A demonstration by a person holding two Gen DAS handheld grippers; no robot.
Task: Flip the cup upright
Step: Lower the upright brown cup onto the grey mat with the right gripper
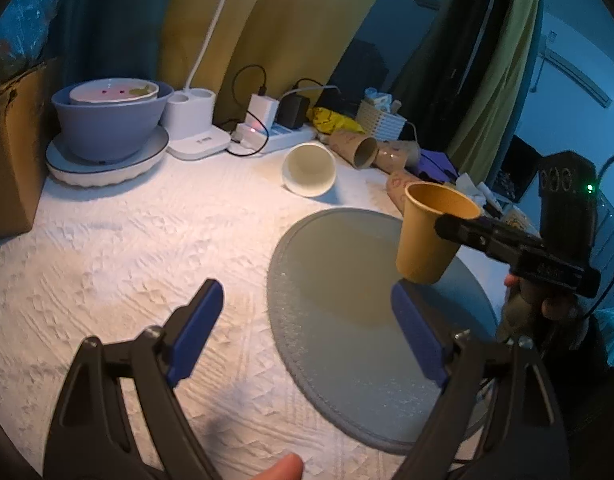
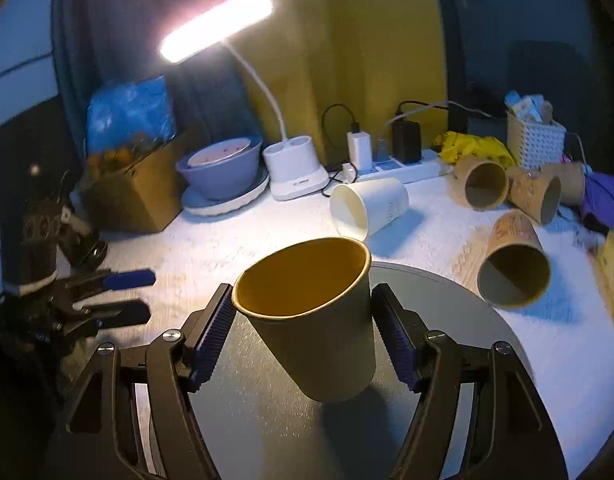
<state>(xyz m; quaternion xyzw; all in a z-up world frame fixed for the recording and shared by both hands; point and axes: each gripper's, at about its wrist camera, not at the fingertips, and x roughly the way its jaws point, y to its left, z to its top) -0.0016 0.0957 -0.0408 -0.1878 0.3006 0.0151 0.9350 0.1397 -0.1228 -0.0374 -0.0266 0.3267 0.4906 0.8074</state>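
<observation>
Holding a tan paper cup [image 2: 311, 320] mouth-up at centre frame in the right wrist view, the right gripper [image 2: 303, 332] has its ribbed blue pads on either side of the upper wall just under the rim; the left pad touches the rim area, the right pad sits at or just off the wall, so the grip looks light and I cannot tell for certain that both sides press. In the left wrist view the same cup [image 1: 431, 232] shows at right of frame, tilted a little, its base just over or barely touching the round grey mat [image 1: 347, 320]; contact there is unclear. Left gripper [image 1: 307, 328] sits at the bottom of that view with its blue pads spread wide, holding nothing, hovering above the white textured cloth [image 1: 127, 260]. Handling judgement: cup is thin paper, very light, empty, wall soft and easy to dent, rim is the stiffest part; the mouth already looks slightly out of round. Best hold is across the upper wall near the rolled rim with gentle pressure, since a hard squeeze would ovalise it and a loose one lets it slip or swing. Flat base should stand fine on the mat if set down level; a tilted release could tip it. Other cups lie on their sides toward the upper right: a white cup [image 2: 367, 208] and several brown cups [image 2: 511, 264].
</observation>
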